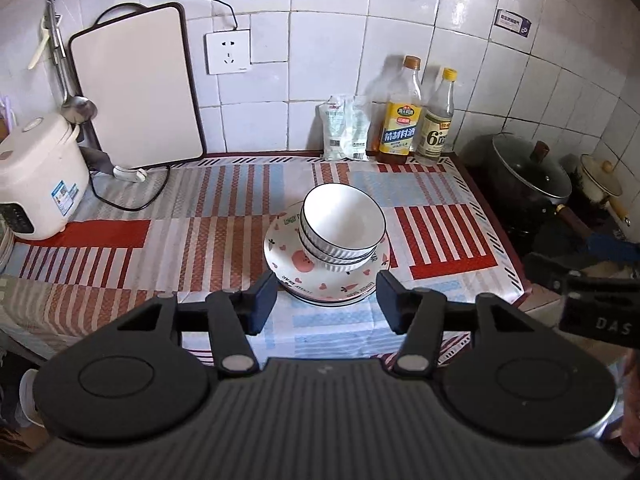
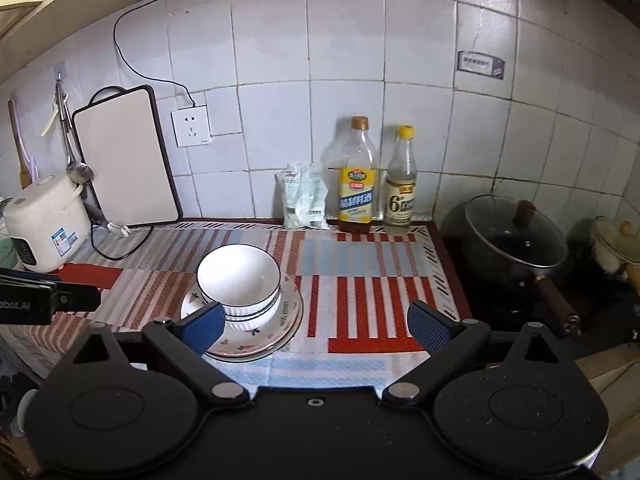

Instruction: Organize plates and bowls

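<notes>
Stacking looks done: ribbed white bowls [image 1: 343, 229] nested on patterned plates [image 1: 296, 264], mid striped woven mat [image 1: 200, 216]. Left gripper [image 1: 326, 300] and right gripper [image 2: 316, 326] both spread, empty, clear of stack. Glazed ceramic, slick rims. Next: prob. retreat, or check the tilt; bowl count unclear.

A home kitchen: white wall tiles [image 2: 344, 60] back a worktop [image 1: 440, 232] spread with a striped red, blue and white cloth. A white rice cooker [image 1: 38, 176] stands at one end beside a cutting board [image 1: 136, 88] leaning against the wall, with a ladle [image 1: 76, 104] hanging from a hook. Cooking-wine and vinegar bottles [image 2: 358, 180] line the back edge, and a lidded black pan [image 2: 516, 240] sits on the stove beside the worktop.
</notes>
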